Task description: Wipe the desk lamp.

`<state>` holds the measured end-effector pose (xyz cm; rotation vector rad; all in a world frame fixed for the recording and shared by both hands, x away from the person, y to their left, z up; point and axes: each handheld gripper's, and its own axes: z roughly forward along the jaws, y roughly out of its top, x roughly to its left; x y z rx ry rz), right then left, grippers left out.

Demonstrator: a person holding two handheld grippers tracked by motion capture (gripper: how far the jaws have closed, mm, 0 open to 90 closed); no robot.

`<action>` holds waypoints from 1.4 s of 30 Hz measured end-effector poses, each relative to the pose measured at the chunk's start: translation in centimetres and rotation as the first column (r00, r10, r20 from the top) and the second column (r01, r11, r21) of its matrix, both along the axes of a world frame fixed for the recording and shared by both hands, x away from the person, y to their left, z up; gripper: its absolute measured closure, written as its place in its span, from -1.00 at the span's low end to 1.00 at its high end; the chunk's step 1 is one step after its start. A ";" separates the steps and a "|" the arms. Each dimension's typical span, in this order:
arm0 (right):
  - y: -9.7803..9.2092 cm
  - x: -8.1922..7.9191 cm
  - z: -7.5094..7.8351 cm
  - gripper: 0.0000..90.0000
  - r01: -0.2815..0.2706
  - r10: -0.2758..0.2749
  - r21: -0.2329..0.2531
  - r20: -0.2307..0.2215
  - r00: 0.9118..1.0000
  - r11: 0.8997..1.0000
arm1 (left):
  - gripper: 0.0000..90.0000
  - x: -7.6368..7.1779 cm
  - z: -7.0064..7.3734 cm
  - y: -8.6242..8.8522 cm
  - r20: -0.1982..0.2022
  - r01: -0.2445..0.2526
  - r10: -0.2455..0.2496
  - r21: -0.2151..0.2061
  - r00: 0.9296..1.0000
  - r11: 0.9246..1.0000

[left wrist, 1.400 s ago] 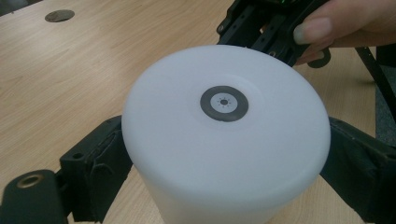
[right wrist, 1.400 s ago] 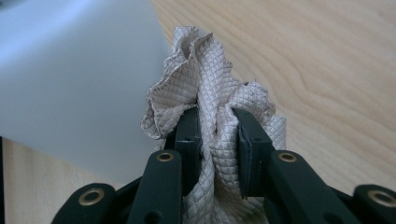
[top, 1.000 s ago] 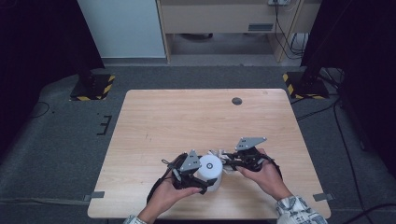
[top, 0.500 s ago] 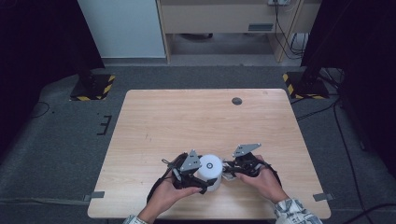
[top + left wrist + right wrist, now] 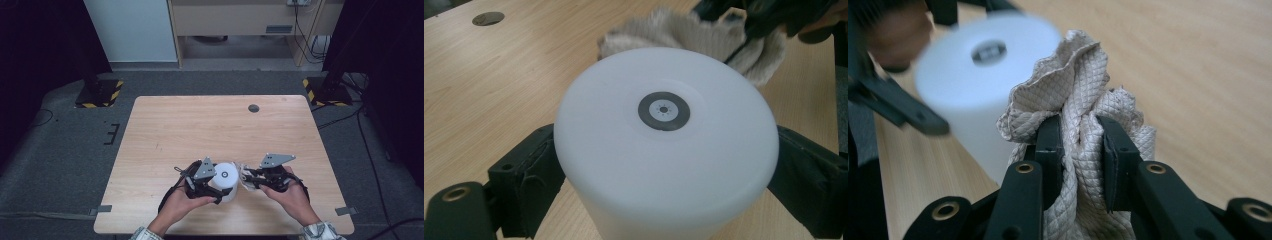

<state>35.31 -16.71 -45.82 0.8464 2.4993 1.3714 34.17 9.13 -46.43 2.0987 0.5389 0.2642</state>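
Low in the centre of the high view, the left hand-held gripper [image 5: 212, 187] clamps a white cup [image 5: 223, 180] that stands upside down on the worktop [image 5: 200, 125], its flat base up; in the left gripper view the two black jaws press on opposite sides of the cup's wall. Just to the right, the right hand-held gripper [image 5: 248, 179] pinches a bunched beige cloth [image 5: 1075, 115]; in its own view the jaws squeeze a fold of the quilted fabric between them. The cloth sits just beside the cup, at its right edge in the high view; whether it touches the wall I cannot tell.

The work in hand looks like wiping the cup with the cloth, with the wipe about to start or between strokes. The next move would call for bringing the cloth against the cup's side and rubbing while the left grip keeps the cup from sliding or tipping.

The cup's rim and inside are hidden. The cup is blurred in the right gripper view, and the cloth's lower part is cut off by the frame.
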 end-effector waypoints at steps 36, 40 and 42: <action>0.4 -2.9 -0.5 0.64 0.080 -0.081 0.008 0.014 0.997 0.997 | -0.82 0.4 -0.1 0.0 0.005 0.033 -0.033 0.005 0.999 0.999; 0.6 -2.9 -1.2 0.63 0.078 -0.078 -0.004 0.002 0.997 0.997 | -0.82 0.4 -0.1 0.0 0.003 0.033 -0.033 0.007 0.999 0.999; 0.9 -3.0 -2.4 0.63 0.076 -0.077 -0.033 -0.028 0.997 0.997 | -0.82 0.5 -0.1 0.0 0.003 0.033 -0.033 0.008 0.999 0.999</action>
